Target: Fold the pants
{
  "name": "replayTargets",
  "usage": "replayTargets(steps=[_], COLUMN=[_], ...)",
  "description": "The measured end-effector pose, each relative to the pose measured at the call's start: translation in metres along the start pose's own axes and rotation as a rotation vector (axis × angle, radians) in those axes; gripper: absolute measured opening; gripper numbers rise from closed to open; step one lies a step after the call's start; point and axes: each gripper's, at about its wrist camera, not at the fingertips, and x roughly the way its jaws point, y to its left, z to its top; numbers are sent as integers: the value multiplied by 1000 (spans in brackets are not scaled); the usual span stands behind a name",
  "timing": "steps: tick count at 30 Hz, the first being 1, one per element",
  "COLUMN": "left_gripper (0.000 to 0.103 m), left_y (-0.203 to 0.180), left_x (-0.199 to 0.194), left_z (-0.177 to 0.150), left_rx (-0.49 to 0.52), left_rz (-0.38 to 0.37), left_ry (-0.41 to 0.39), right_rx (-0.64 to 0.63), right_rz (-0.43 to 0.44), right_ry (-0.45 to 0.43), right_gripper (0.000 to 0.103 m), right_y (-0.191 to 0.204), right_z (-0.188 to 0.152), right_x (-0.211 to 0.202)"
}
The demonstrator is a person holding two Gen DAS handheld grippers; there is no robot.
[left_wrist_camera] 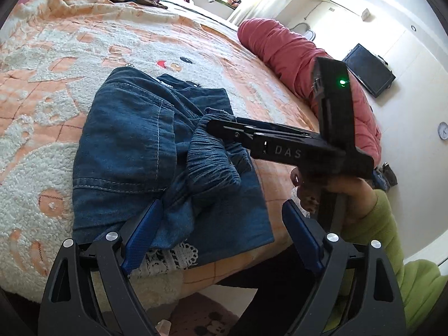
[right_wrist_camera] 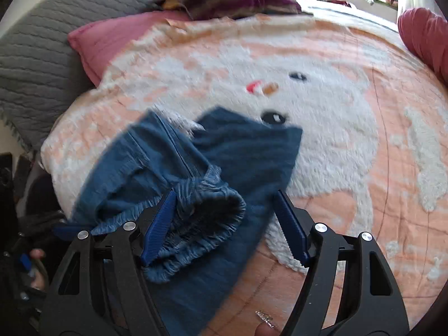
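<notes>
I see one pair of pants (left_wrist_camera: pixel 134 151) near the bed's (left_wrist_camera: pixel 56 89) edge (open blanket beyond); left gripper (left_wrist_camera: pixel 221 232) and right gripper (right_wrist_camera: pixel 224 224) both gape, clamping nothing.

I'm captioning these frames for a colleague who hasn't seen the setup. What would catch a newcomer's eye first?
The blue denim pants lie bunched near the bed's edge on a peach and white fleece blanket with a cartoon face. The gathered waistband sits between the open jaws of the right gripper. The left gripper, also open, hovers over the pants' near edge.
</notes>
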Motion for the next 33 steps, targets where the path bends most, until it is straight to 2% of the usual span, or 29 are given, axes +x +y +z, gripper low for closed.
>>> replayTargets(steps=[3, 5, 7, 10, 11, 14, 19, 24, 31, 33], left_gripper=[86, 87, 93, 93, 97, 98, 98, 98, 98, 98], left_y=[-4, -9, -9, 1, 5, 15, 21, 28, 46, 50], left_x=[-9, -24, -34, -44, -46, -52, -56, -53, -48, -46], left_z=[-1, 1, 6, 14, 15, 20, 27, 31, 42, 49], left_rx=[20, 58, 78, 58, 45, 28, 42, 48, 26, 20], left_rz=[15, 49, 108, 130, 134, 164, 207, 253, 276, 285], left_ry=[-15, -48, -73, -89, -92, -101, -114, -97, -95, -99], right_rx=[16, 30, 57, 86, 98, 105, 31, -127, -324, -386], right_rz=[8, 39, 67, 57, 55, 42, 14, -21, 38, 40], right_ry=[-32, -95, -166, -238, -264, -310, -367, -349, -274, -246], right_gripper=[65, 66, 68, 74, 77, 83, 87, 88, 88, 83], right_y=[-5, -6, -8, -11, -13, -12, 7, 45, 98, 114], right_z=[-1, -2, -6, -14, -17, -27, -46, -67, -89, -89], right_x=[-7, -21, -39, -60, -68, -87, -115, -123, -107, -98])
